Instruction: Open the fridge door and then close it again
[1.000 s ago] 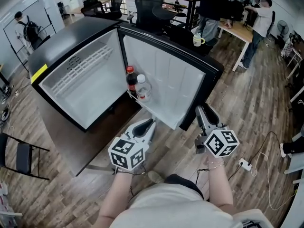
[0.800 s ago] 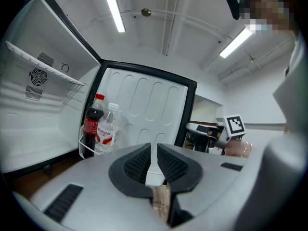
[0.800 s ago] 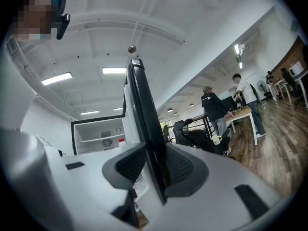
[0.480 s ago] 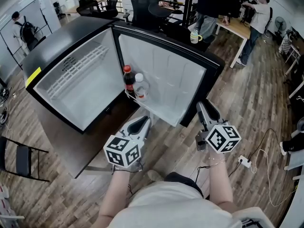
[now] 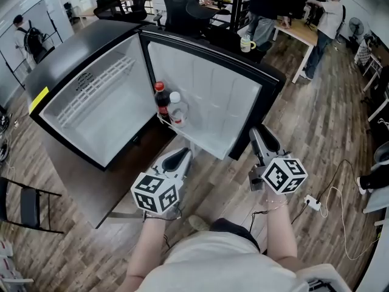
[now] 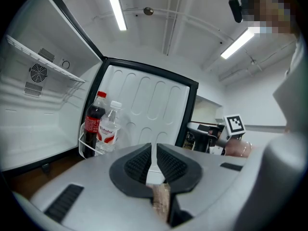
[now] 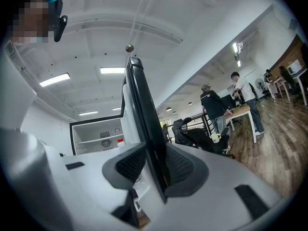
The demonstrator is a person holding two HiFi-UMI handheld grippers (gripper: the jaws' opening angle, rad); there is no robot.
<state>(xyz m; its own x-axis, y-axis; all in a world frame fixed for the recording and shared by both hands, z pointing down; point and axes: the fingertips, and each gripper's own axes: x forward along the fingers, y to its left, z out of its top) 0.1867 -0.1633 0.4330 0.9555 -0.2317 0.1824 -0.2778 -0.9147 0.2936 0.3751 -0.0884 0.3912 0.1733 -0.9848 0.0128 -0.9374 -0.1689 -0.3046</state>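
Fridge door [image 5: 206, 96] wide open, its free edge pinched between right gripper [image 5: 256, 134] jaws, left gripper [image 5: 181, 156] jaws nearly together, empty

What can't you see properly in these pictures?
- Fridge door, outer side: in the head view it faces away, so only the white inside shows.
- Cola bottle and clear bottle, label words: too small in the head view.
- Mug, what is inside: too far away and too small in the head view.
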